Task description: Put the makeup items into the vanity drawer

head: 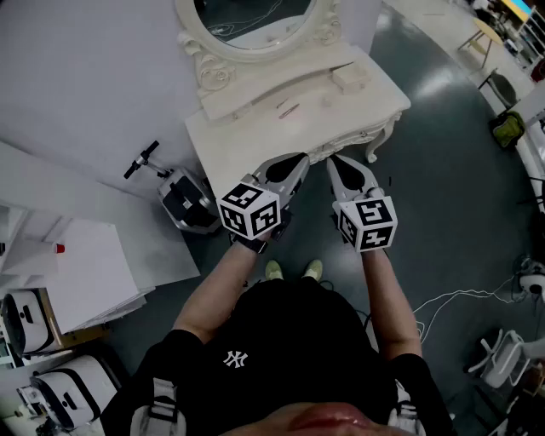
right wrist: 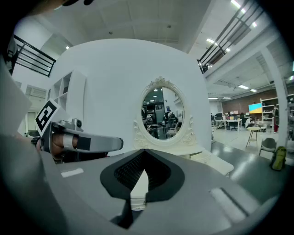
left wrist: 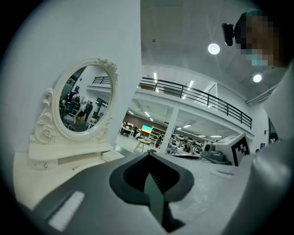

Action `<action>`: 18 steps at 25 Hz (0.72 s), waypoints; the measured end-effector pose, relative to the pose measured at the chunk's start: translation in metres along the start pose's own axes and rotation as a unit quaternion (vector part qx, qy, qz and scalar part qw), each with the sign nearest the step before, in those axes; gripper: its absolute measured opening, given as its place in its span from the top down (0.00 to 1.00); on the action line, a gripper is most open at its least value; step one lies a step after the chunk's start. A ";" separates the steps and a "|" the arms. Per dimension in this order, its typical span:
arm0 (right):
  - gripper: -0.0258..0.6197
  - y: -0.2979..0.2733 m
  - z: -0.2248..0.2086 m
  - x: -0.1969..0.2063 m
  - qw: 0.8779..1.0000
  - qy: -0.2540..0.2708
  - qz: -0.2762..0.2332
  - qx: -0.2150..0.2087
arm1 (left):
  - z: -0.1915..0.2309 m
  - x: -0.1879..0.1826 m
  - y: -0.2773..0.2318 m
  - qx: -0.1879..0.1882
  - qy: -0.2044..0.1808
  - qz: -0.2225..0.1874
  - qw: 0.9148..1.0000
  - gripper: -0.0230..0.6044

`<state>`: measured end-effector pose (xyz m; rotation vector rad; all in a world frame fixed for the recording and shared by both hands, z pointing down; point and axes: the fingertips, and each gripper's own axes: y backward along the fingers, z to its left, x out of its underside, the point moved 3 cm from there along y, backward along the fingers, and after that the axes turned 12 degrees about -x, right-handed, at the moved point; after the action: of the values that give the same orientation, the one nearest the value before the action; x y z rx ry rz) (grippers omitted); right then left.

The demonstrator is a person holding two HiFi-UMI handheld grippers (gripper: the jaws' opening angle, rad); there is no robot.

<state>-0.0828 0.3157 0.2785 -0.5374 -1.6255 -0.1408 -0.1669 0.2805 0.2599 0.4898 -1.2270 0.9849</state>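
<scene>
A white vanity table [head: 255, 128] with an oval mirror [head: 255, 21] stands in front of me. On its top lie thin pencil-like makeup items [head: 287, 109] and a pale flat box [head: 349, 78]. Both grippers hover at the vanity's front edge, side by side. My left gripper [head: 300, 158] is shut with nothing in it, and in its own view the tips [left wrist: 149, 153] meet below the mirror [left wrist: 82, 101]. My right gripper [head: 336, 162] is shut and empty too, its tips [right wrist: 144, 150] pointing at the mirror [right wrist: 161, 112]. The drawer front is hidden under the tabletop edge.
A grey device with a black handle [head: 183, 200] sits on the floor left of the vanity. White shelving [head: 85, 264] and cases [head: 68, 387] stand at lower left. Cables [head: 460, 298] trail on the floor at right. A white wall backs the vanity.
</scene>
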 end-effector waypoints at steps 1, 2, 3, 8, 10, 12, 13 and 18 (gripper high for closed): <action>0.93 0.003 0.000 0.001 1.000 0.000 0.002 -0.001 | -0.003 0.002 0.000 0.000 0.002 0.001 1.000 0.96; 0.93 0.005 -0.001 0.002 1.000 -0.001 0.003 -0.002 | -0.006 0.004 0.000 0.001 0.004 0.001 1.000 0.96; 0.93 0.008 -0.001 0.002 1.000 -0.003 0.004 -0.005 | -0.009 0.006 -0.001 0.001 0.006 0.002 1.000 0.96; 0.92 0.015 -0.005 -0.006 0.999 -0.025 -0.020 -0.023 | -0.014 0.006 -0.003 -0.003 0.006 0.006 1.000 0.96; 0.92 0.019 -0.011 -0.010 0.999 -0.028 -0.030 -0.022 | -0.016 0.004 -0.007 -0.003 0.003 0.002 1.000 0.96; 0.92 0.022 -0.018 -0.014 0.998 -0.034 -0.044 -0.019 | -0.017 0.001 -0.011 -0.005 -0.001 -0.004 1.000 0.96; 0.92 0.025 -0.023 -0.015 0.997 -0.043 -0.055 -0.018 | -0.018 0.000 -0.013 -0.008 -0.002 -0.006 1.000 0.96; 0.92 0.042 -0.049 -0.016 0.993 -0.084 -0.086 -0.008 | -0.024 0.000 -0.026 -0.018 -0.002 -0.007 1.000 0.96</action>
<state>-0.0205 0.3293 0.2605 -0.4290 -1.8365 -0.2423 -0.1317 0.2852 0.2573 0.4725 -1.2411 0.9492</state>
